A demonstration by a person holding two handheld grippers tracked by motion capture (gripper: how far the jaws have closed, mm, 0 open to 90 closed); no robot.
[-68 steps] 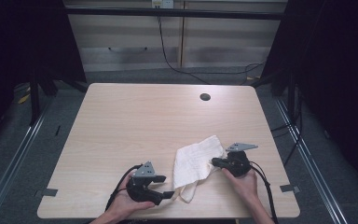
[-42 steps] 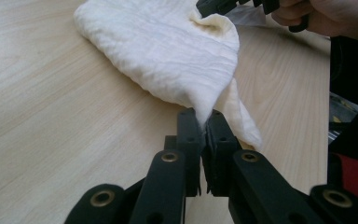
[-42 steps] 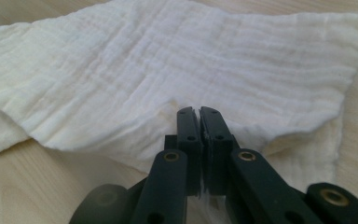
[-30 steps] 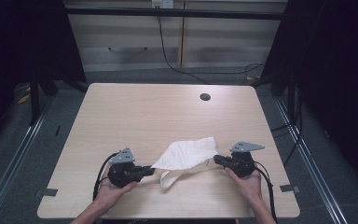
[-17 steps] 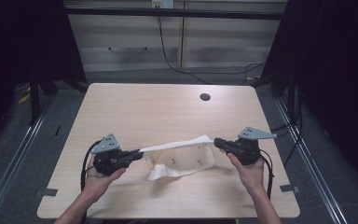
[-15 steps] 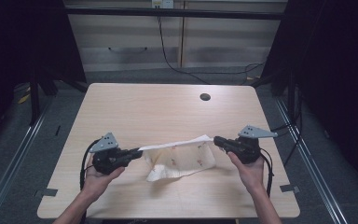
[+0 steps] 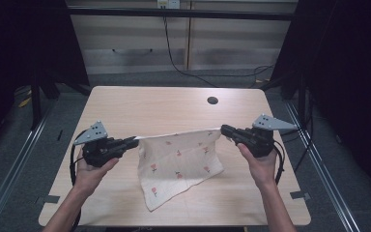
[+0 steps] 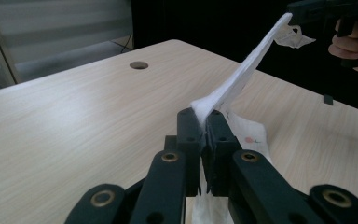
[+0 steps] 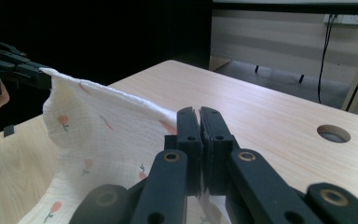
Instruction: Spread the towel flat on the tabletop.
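We hold a white cloth (image 7: 181, 157) printed with small red flowers above a pale wooden surface (image 7: 159, 108), stretched between our two hands. Our left hand-held gripper (image 7: 131, 141) has its jaws fully closed on one corner of the cloth; in the left gripper view (image 8: 204, 116) the fabric bunches up out of the pinched jaws and runs as a taut band toward the other hand. Our right hand-held gripper (image 7: 223, 130) is likewise clamped tight on the opposite corner, and in the right gripper view (image 9: 195, 116) the cloth's top edge stretches away to the far gripper.

A couple of seconds ago the cloth lay crumpled on the surface between our hands, which sat close together near the front edge. Since then both hands have risen and moved apart, and the cloth has opened out. Its top edge is now a straight, tight line, and the rest hangs down like a sheet, with the lowest corner resting on the surface near us.

We judge that the unfolding is well along: the cloth is spread flat and looks ready to be laid down smoothly or folded. A round cable hole (image 7: 212, 100) sits toward the far side of the surface.
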